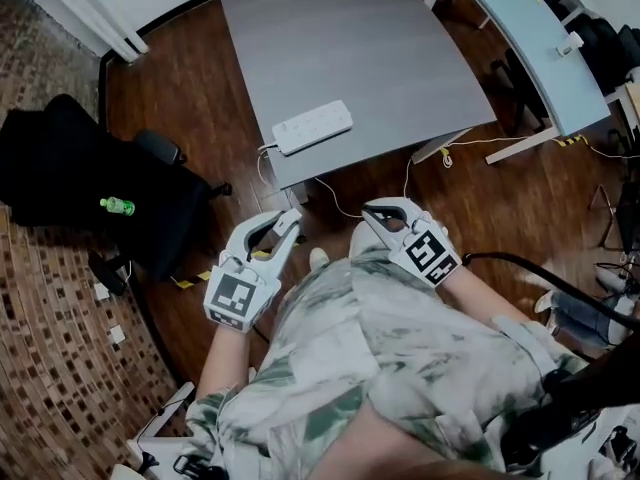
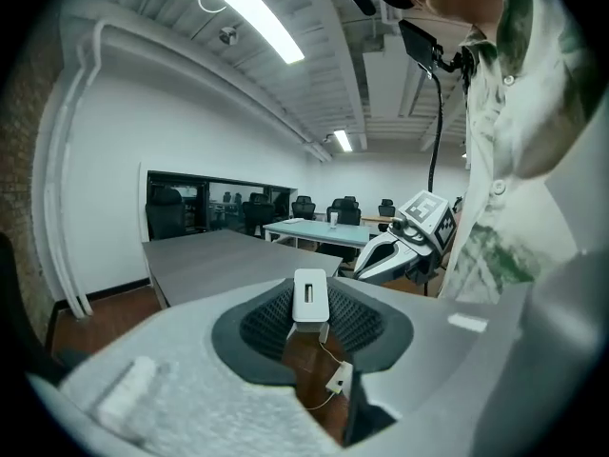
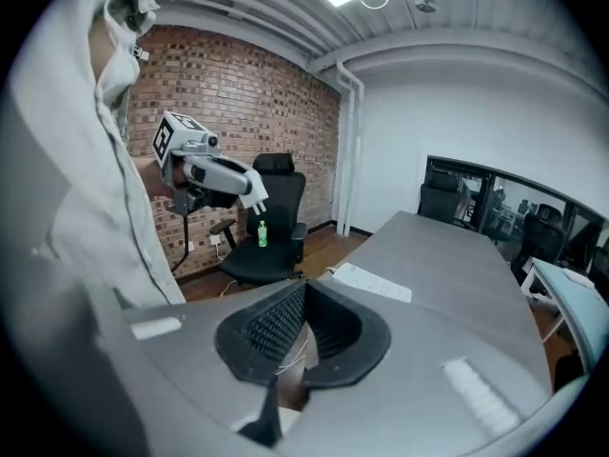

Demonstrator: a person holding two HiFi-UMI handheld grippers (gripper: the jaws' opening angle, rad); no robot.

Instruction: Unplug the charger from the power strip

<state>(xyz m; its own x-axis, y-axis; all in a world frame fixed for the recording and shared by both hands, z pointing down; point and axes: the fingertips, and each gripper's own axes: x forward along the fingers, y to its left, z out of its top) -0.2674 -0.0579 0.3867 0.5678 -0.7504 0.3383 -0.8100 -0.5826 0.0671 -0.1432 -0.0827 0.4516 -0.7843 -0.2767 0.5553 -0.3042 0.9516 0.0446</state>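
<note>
- White plastic block charger (image 2: 310,298) is pinched between the left gripper (image 1: 280,230) tips, its thin cable dangling; apparently already unplugged.
- White oblong power strip (image 1: 312,126) lies at twelve o'clock on the grey table (image 1: 330,38).
- Right gripper (image 1: 385,211), at three o'clock, has its tips together and holds nothing; probably spare.

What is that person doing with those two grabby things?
A person holds a gripper in each hand, close to the body. The left gripper is clamped on a white charger, already out of the power strip. The strip lies on the table with nothing plugged into it, as far as the head view shows. The right gripper is shut and empty.
</note>
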